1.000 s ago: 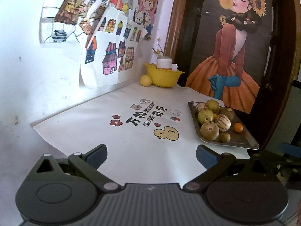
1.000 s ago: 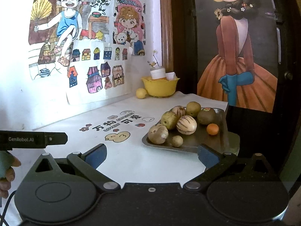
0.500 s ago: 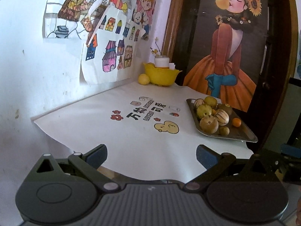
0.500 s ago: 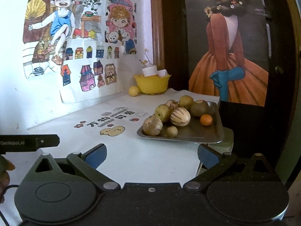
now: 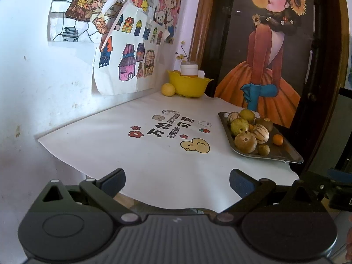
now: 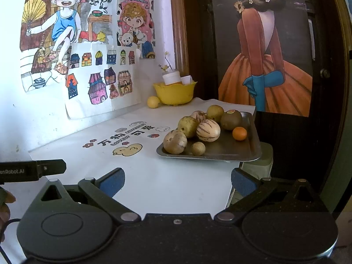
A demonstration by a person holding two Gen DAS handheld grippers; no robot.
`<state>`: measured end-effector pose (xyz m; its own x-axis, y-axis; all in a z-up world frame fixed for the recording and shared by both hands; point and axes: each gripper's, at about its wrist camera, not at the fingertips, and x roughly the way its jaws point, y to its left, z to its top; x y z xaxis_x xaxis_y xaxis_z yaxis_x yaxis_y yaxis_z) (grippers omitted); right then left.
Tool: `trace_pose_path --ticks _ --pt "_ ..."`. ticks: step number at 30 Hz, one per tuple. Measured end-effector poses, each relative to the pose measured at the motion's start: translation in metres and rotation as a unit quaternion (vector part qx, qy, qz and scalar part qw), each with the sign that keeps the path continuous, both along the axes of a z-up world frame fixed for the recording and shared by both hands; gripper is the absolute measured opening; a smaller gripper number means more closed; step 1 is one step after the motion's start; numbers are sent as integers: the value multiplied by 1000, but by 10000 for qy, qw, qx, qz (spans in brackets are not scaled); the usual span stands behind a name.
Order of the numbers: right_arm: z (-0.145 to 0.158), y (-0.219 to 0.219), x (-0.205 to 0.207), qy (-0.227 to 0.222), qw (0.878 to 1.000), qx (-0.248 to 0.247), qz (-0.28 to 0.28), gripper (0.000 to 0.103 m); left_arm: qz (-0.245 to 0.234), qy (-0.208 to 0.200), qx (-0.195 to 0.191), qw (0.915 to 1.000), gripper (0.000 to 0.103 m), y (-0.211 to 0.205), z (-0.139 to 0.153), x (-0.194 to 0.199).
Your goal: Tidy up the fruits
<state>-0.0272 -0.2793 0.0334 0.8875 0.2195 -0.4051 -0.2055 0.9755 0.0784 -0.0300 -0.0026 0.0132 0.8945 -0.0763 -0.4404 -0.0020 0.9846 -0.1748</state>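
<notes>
At the near edge of the table (image 5: 154, 189), both pairs of tongs are hanging spread wide with nothing between their blue pads. The left gripper (image 5: 177, 181) is touching nothing, its fingers (image 5: 114, 179) sitting over the front lip of the white cloth (image 5: 132, 154). The right gripper (image 6: 177, 181) is likewise gaping and empty, pointing toward the metal tray (image 6: 246, 151), which is lying near but clear of its tips.

Part of the left gripper's body is showing at the left edge of the right wrist view, and a sliver of the person's left hand (image 6: 4, 206) is peeking in below it; the rest of the hand is cut off, so its pose is hard to read. In the left wrist view the right gripper's dark housing is only partly showing at the right edge.

Fruit is sitting piled on the tray: a striped melon (image 6: 208, 130), a brown round fruit (image 6: 175, 142) at the front, a small brown fruit (image 6: 198, 148) just beside it, a green fruit (image 6: 188, 126), a kiwi with a sticker (image 6: 231, 119), and a small orange (image 6: 239, 133) standing apart toward the right. Two more fruits are half hidden behind these.

Well beyond, in the back corner, a yellow bowl (image 6: 175, 93) is holding a white jar (image 6: 171, 78), with a yellow fruit (image 6: 153, 101) resting on the cloth just beside the bowl. What else lies inside the bowl is hard to make out.
</notes>
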Motion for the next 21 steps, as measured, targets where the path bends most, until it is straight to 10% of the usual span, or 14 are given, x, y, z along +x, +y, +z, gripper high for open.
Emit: trace_pose_path --ticks 21 --pt "-4 3 0 139 9999 19 83 102 2 56 103 9999 103 -5 0 -1"
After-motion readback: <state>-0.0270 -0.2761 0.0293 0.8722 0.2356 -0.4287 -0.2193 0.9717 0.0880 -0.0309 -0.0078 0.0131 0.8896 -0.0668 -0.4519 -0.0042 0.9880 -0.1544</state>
